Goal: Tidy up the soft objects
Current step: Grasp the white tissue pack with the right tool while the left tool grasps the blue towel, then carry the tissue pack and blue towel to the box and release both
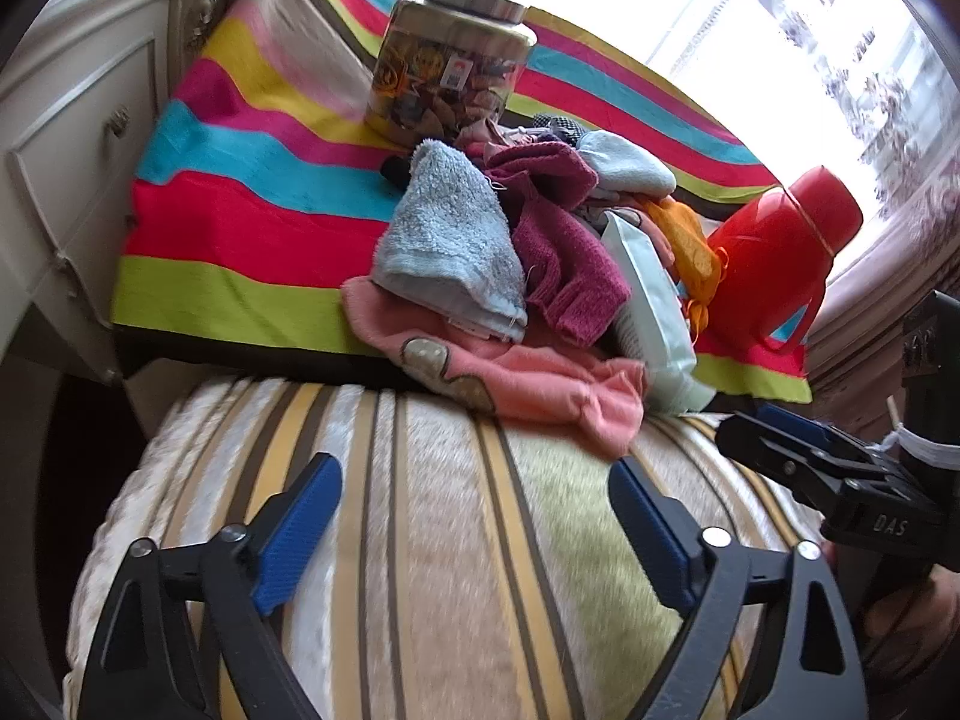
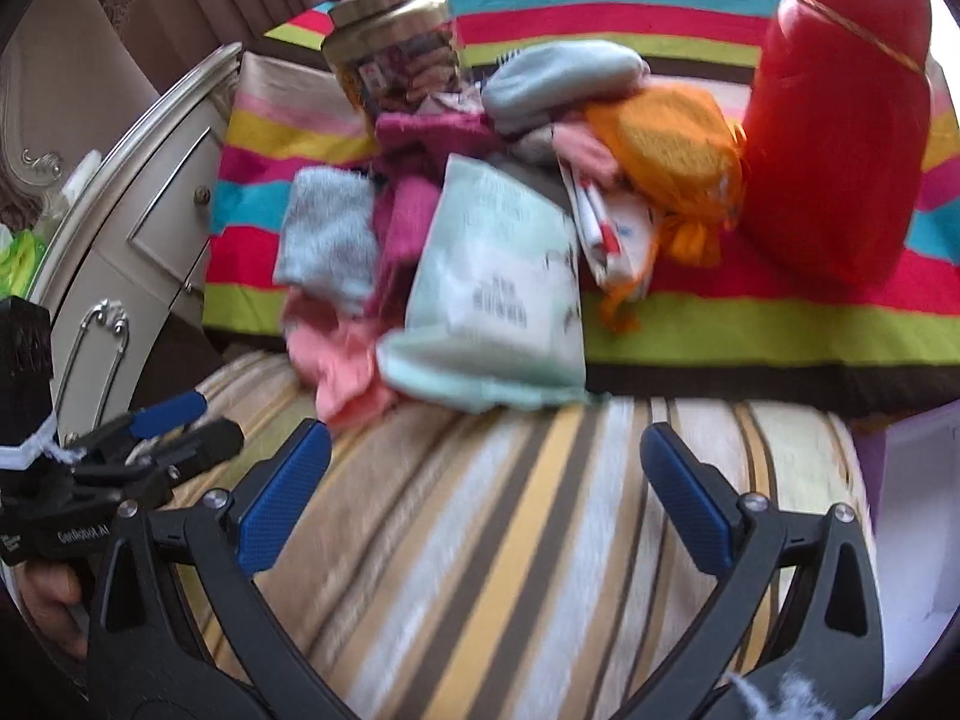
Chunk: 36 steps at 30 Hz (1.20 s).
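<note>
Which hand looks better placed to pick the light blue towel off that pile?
Probably the left. In its view the light blue towel lies almost straight beyond its open fingers. From the right gripper, the towel sits off to the side, with the pale green packet more directly ahead.

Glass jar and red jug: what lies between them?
A heap of cloths between jar and jug, seen in both views.

Both wrist views look steeply down, near; share cloth pile [image 1: 510, 252] [image 2: 432, 252].
</note>
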Each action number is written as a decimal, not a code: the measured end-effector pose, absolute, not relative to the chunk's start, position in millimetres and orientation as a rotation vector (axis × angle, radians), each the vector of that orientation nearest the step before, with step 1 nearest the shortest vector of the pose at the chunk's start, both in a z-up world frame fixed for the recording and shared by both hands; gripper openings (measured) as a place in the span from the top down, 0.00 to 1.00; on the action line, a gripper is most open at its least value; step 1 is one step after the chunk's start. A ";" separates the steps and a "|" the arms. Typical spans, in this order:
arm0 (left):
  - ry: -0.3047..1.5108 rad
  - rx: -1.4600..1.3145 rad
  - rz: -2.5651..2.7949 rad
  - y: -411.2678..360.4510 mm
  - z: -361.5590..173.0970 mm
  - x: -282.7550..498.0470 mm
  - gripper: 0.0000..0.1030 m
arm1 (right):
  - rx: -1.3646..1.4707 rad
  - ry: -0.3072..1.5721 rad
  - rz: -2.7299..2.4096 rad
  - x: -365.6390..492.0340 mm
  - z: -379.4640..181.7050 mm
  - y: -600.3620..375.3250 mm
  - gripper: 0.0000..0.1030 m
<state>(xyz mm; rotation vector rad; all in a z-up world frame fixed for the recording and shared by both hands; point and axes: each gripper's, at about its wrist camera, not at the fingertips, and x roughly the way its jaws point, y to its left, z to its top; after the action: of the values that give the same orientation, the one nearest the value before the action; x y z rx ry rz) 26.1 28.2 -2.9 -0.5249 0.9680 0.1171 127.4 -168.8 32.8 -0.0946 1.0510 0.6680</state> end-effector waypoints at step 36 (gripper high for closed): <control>0.816 -0.625 0.183 83.8 -0.9 113.8 0.92 | 0.148 1.167 0.628 203.7 -8.7 -153.2 0.43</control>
<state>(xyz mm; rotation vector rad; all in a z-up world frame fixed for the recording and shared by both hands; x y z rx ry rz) 113.8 83.8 -0.9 -0.6246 0.8157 0.1833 203.7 -153.2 -8.7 0.1477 1.1671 0.6283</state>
